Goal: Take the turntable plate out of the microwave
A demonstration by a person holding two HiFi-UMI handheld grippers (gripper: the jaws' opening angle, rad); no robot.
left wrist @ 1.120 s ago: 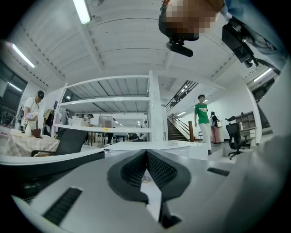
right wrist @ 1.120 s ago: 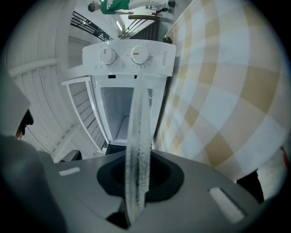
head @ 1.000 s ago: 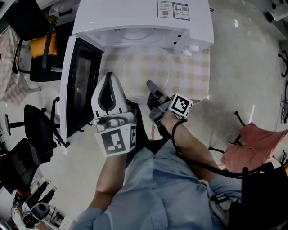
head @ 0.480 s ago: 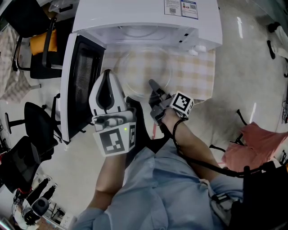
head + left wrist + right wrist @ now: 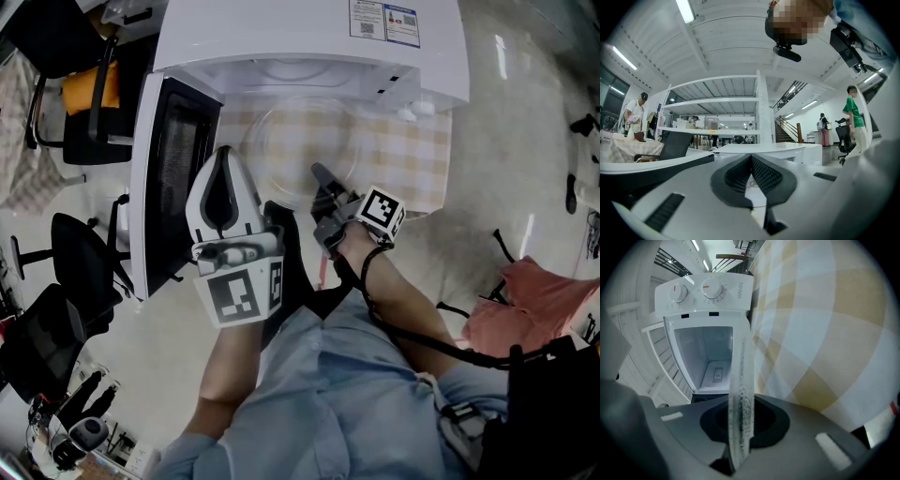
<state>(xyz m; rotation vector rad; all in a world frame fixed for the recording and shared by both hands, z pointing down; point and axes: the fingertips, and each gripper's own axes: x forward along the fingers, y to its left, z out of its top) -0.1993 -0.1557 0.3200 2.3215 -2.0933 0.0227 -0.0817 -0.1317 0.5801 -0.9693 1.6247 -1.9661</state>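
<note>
The right gripper jaws are pinching the frosted rim of the round, clear-glass turntable plate over the table near edge. The left gripper jaws are pressing together.

One brand word was legible: "WAHIN", in grey letters running sideways on the control panel of the microwave, just beside the two knobs. Two stickers on the microwave's top carried coloured print and code squares, all too small to read. No other text, number or sign could be read.
</note>
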